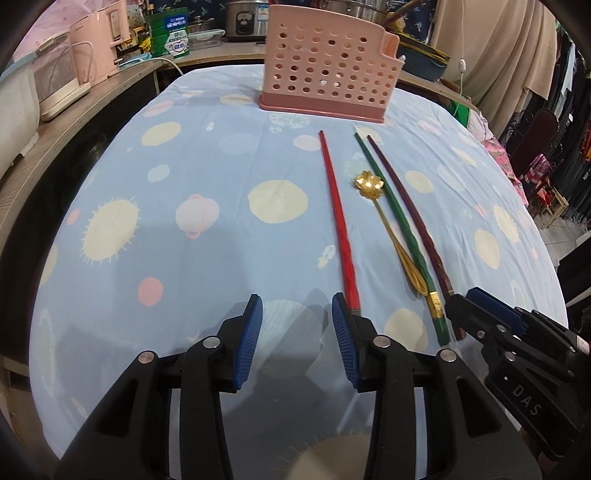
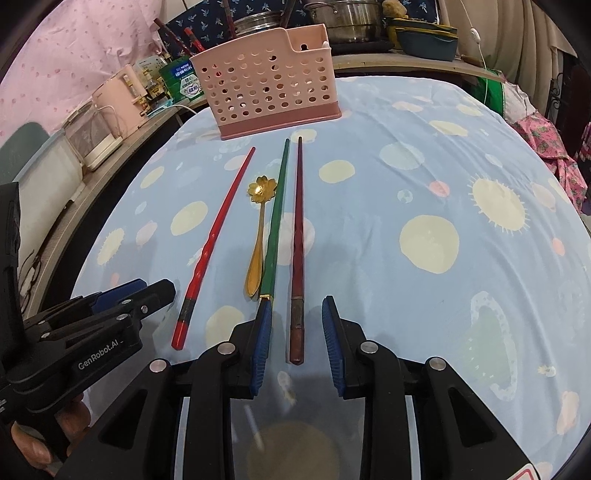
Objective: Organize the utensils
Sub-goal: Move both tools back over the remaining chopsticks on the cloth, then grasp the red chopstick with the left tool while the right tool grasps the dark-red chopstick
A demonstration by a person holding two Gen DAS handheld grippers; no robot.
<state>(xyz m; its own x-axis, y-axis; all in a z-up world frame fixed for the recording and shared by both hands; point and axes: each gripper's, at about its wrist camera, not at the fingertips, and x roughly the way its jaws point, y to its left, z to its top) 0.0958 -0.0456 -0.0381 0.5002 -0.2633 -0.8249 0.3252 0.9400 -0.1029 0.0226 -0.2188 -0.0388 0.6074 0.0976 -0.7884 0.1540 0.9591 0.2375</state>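
A pink perforated utensil holder (image 1: pixel 327 66) (image 2: pixel 267 96) stands at the far side of the table. Before it lie a red chopstick (image 1: pixel 338 218) (image 2: pixel 216 243), a gold flower-headed spoon (image 1: pixel 388 229) (image 2: pixel 258 229), a green chopstick (image 1: pixel 399 232) (image 2: pixel 275 225) and a dark maroon chopstick (image 1: pixel 417 236) (image 2: pixel 297 251). My left gripper (image 1: pixel 297 314) is open and empty, its right pad beside the red chopstick's near end. My right gripper (image 2: pixel 297 317) is open, its jaws either side of the maroon chopstick's near end, above it. Each gripper shows in the other's view (image 1: pixel 480 306) (image 2: pixel 140 291).
The table wears a light blue cloth (image 1: pixel 184 221) (image 2: pixel 443 221) with pale dots and suns. Behind it a counter holds pink appliances (image 1: pixel 99 40) (image 2: pixel 118 92), boxes, steel pots (image 2: pixel 343 18) and a rice cooker (image 1: pixel 245 18). Clothes hang at the right.
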